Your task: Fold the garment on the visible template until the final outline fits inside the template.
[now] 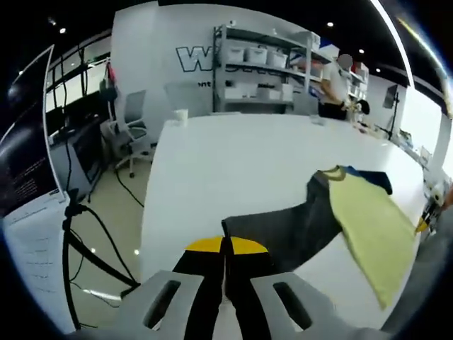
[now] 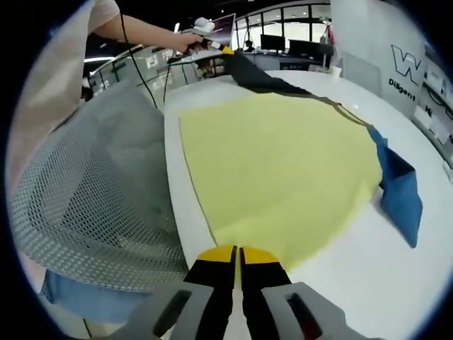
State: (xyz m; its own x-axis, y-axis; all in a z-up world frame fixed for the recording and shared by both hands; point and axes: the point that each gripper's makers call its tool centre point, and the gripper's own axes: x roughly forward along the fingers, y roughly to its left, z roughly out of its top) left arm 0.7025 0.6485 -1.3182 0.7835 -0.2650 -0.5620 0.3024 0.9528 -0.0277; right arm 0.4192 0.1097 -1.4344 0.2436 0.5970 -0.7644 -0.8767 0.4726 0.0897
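Left gripper view: the left gripper (image 1: pixel 225 273) has its jaws pressed together on the dark sleeve (image 1: pixel 283 230) of the shirt (image 1: pixel 368 227), at the near edge of the white table (image 1: pixel 233 156). Right gripper view: the right gripper (image 2: pixel 237 273) has its jaws closed at the yellow hem near the table's edge; whether cloth lies between them cannot be told. The shirt lies spread flat, its blue sleeve (image 2: pixel 400 188) toward the far side, a mesh chair (image 2: pixel 92 191) beside the table. The fabric looks light, soft and limp, likely to sag and crease, so it is best held at hem corners and sleeve ends.
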